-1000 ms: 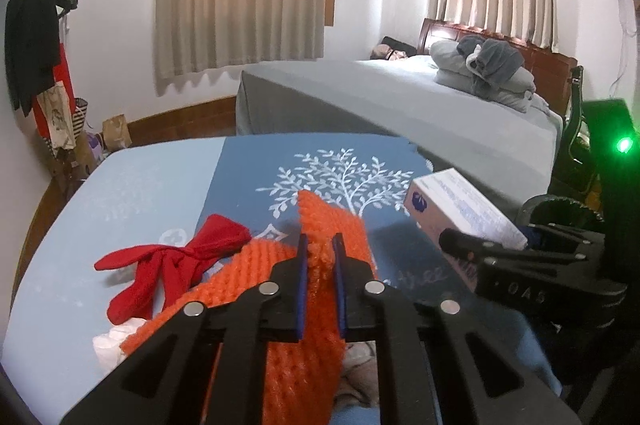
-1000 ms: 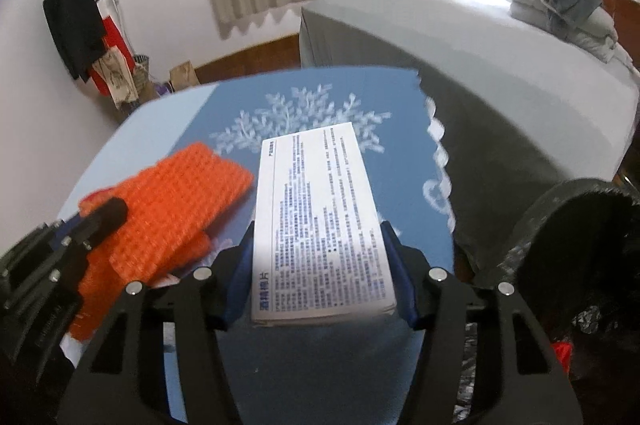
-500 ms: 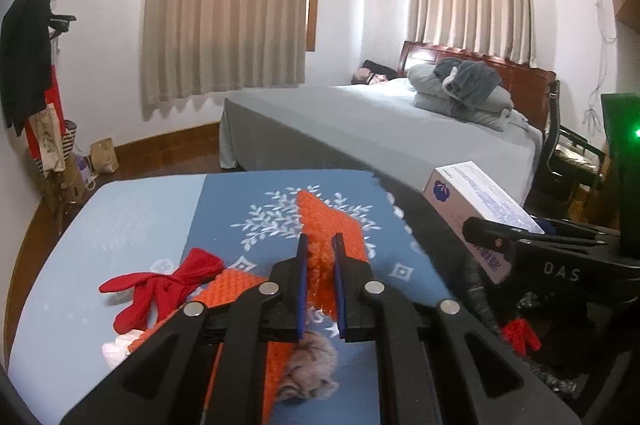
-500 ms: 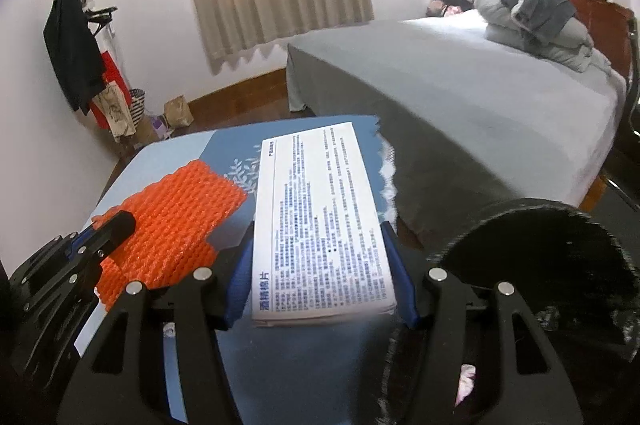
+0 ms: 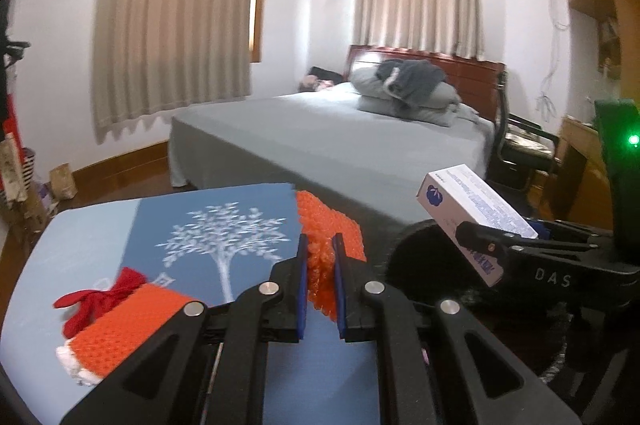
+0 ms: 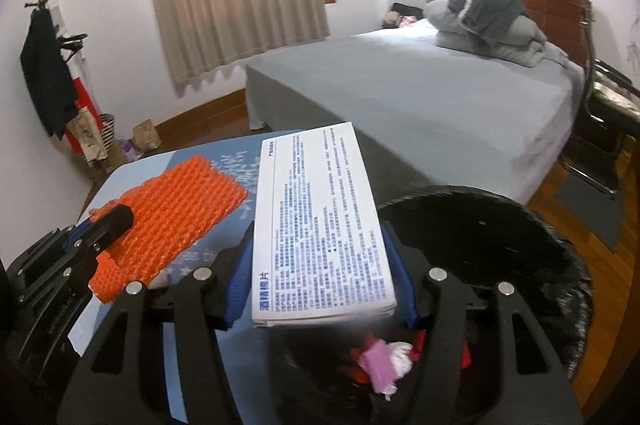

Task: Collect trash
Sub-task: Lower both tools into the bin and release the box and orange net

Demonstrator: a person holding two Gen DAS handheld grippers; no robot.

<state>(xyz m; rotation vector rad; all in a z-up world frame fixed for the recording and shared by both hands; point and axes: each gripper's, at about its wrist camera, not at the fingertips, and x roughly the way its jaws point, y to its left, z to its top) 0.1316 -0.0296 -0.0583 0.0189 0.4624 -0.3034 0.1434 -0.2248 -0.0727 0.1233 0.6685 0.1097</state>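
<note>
A right gripper (image 6: 320,289) clamps a white printed carton (image 6: 320,221) by its long side walls, holding it over the mouth of a black-lined trash bin (image 6: 500,245) that already contains crumpled scraps. The carton looks light and stiff, probably thin card; a squeeze across the narrow faces, as here, should hold it without crushing, though the smooth sides could slip if the grip eases. Beside it, the left gripper (image 5: 320,289) is pinched almost closed on an orange sheet of bubble wrap (image 5: 320,249), gripped near one edge and hanging limp past the desk (image 5: 80,249). The wrap appears soft and near weightless, so an edge pinch suffices, but it will flop and may catch on the bin rim. A red ribbon bow (image 5: 104,297) remains on the blue desk; beyond lies a grey bed (image 5: 340,137).
</note>
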